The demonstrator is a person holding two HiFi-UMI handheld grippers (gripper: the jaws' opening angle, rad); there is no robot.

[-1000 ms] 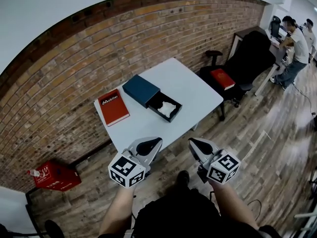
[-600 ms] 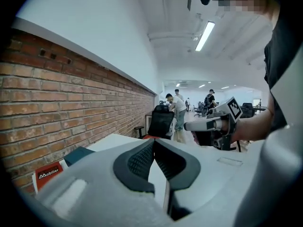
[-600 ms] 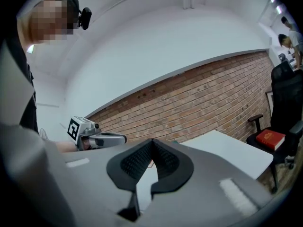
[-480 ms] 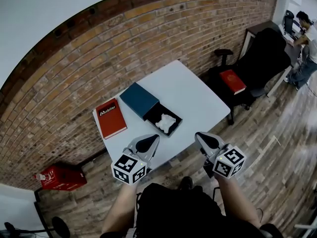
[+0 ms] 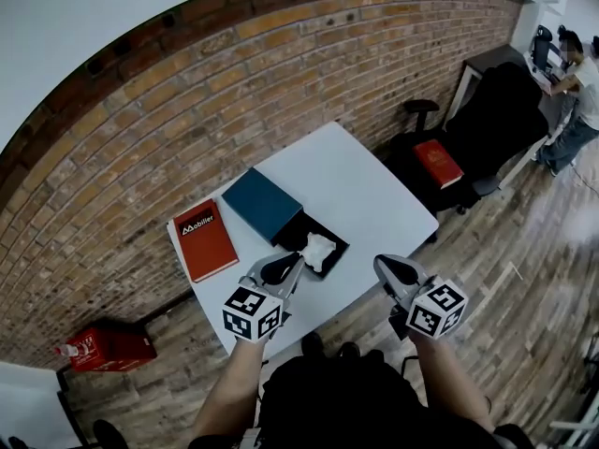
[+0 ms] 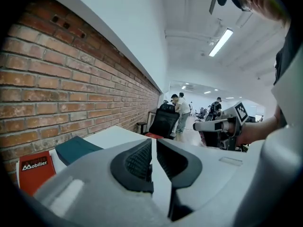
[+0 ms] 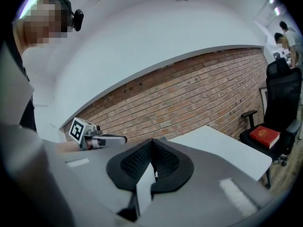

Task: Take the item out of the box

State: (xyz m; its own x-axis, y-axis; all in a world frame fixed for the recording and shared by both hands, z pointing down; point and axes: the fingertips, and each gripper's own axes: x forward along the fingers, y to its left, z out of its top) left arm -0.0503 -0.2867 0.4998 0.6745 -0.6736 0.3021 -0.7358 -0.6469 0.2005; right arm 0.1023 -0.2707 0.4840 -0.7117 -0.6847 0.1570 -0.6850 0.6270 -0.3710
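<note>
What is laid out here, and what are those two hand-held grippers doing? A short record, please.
table: white, by a brick wall
box: blue, on the table, its black tray slid out toward the person
item: white, lying in the tray, untouched
book: red, left of the box
left gripper: near the tray; jaws have just been opening, narrow gap, nothing between them
right gripper: beside it, near the table's edge; jaws together, empty
</note>
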